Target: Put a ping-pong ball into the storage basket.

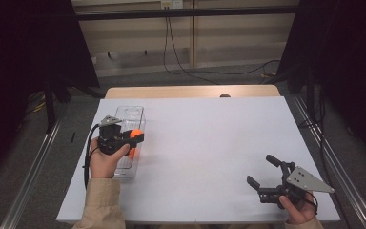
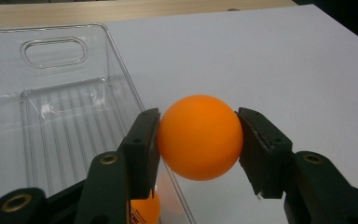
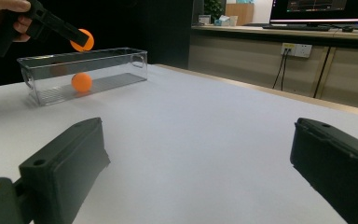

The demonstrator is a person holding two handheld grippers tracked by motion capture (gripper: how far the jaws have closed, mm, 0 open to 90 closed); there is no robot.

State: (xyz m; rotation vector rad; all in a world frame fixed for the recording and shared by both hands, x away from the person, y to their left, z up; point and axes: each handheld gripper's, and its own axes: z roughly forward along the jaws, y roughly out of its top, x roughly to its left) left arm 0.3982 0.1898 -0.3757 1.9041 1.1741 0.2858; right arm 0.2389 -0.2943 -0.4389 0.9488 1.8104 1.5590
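**Ball pinched above the bin's edge**

The orange ball sat squarely between the two black jaws of the left tool, pinched at its widest part, at the centre of the left gripper view. From the high view it showed as an orange spot at left centre of the frame, raised over the right-hand wall of the clear plastic bin. In the right gripper view, at upper left, the ball hung above the bin's rim rather than inside it. A second orange ball already lay on the bin's ribbed floor, toward one end. The bin stood on the white table along its left side, lengthwise away from the person.

The right tool rested low at lower right of the high view, well apart from the bin, its jaws spread wide with nothing between them.

The likely trouble lay in the release. The ball appeared to hover over the wall itself, not clearly over the floor, so letting go there could send it onto the rim and off across the table. A light, smooth ball held only at two small contact patches could also squirt sideways if the hold shifted. Even dropped inside, it might bounce on the hard plastic or knock the second ball about
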